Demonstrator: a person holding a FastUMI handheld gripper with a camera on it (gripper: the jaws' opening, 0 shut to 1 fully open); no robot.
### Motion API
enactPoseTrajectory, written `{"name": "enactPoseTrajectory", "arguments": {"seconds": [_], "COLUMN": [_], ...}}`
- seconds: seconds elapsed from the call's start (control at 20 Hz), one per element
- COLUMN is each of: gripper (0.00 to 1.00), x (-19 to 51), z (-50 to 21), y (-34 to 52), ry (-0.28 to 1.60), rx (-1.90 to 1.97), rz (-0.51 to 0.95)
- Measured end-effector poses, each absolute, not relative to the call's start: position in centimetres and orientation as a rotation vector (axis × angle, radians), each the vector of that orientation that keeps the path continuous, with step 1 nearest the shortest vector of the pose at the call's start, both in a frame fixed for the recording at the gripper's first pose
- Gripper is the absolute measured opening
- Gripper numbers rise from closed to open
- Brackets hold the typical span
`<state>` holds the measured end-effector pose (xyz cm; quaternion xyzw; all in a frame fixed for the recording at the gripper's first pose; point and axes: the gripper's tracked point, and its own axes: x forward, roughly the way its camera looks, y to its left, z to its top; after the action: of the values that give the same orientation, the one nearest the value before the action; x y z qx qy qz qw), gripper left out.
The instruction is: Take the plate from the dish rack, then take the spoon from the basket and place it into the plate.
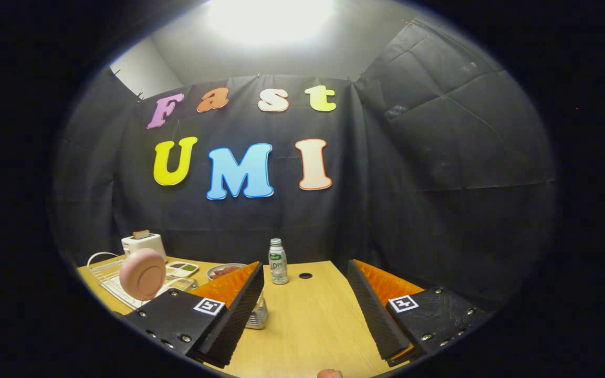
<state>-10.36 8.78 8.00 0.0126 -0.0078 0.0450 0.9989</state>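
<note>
Your gripper [305,310] has its 2 fingers spread wide over bare table [313,320], holding nothing; just behind the left finger sits a wire basket [258,315], its contents hidden. Further out to the left, the pink plate [143,274] stands on edge in the white dish rack [111,278], with a toaster [144,244] behind it and a small bottle [278,261] ahead of the fingers. Swing left, keep the fingers wide, align them across the plate's upper rim so 1 finger passes each face, then lift straight up out of the rack's slots.
</note>
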Motion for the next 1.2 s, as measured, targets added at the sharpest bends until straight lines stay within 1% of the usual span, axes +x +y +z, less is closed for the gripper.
{"name": "enactPoseTrajectory", "arguments": {"seconds": [0.25, 0.4, 0.75, 1.05, 1.2], "gripper": [0.98, 0.98, 0.98, 0.98, 0.98], "x": [-11.8, -11.8, -9.8, -7.5, -6.3], "z": [10.7, 11.7, 13.3, 12.8, 11.0], "y": [15.2, 19.3, 25.8, 31.4, 34.4], "ry": [-0.026, 0.005, 0.029, 0.122, 0.231], "rx": [0.026, 0.060, 0.064, -0.009, 0.007], "rz": [0.196, 0.278, 0.358, 0.424, 0.460]}}
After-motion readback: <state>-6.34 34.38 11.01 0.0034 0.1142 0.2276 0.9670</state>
